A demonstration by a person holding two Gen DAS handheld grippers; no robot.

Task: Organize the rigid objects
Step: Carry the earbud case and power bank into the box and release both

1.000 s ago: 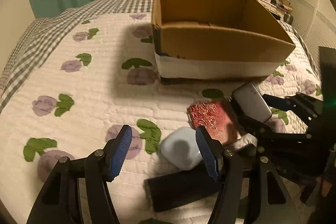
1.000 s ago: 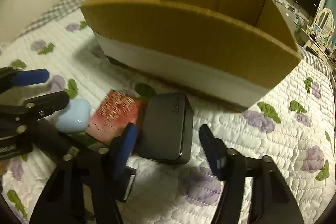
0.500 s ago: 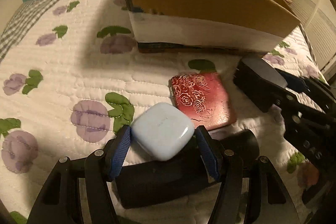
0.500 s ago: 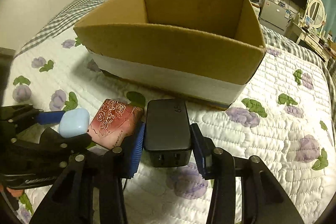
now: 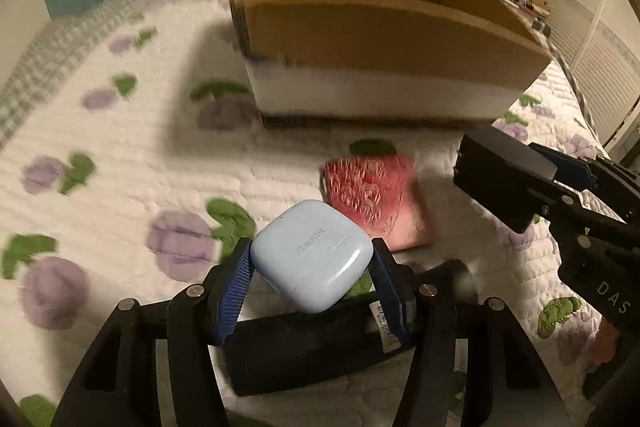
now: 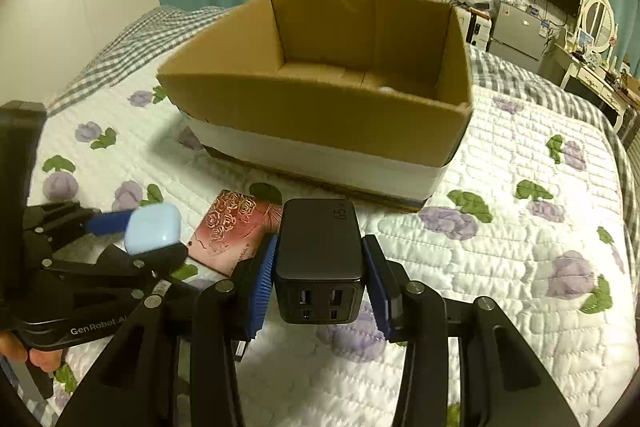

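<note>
Two hand-held grippers loaded, earbud case (image 5: 310,254); charger (image 6: 319,255), cardboard box (image 6: 320,115) open ahead

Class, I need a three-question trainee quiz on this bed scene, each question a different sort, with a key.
1. True or false: the left tongs hold the black charger.
2. Which item lies on the quilt, held by neither tongs? A) pale blue earbud case B) red rose-patterned card C) charger
3. Fill in: the cardboard box is open at the ____.

Key: 1 false, the right tongs hold it; 2 B; 3 top.
</note>
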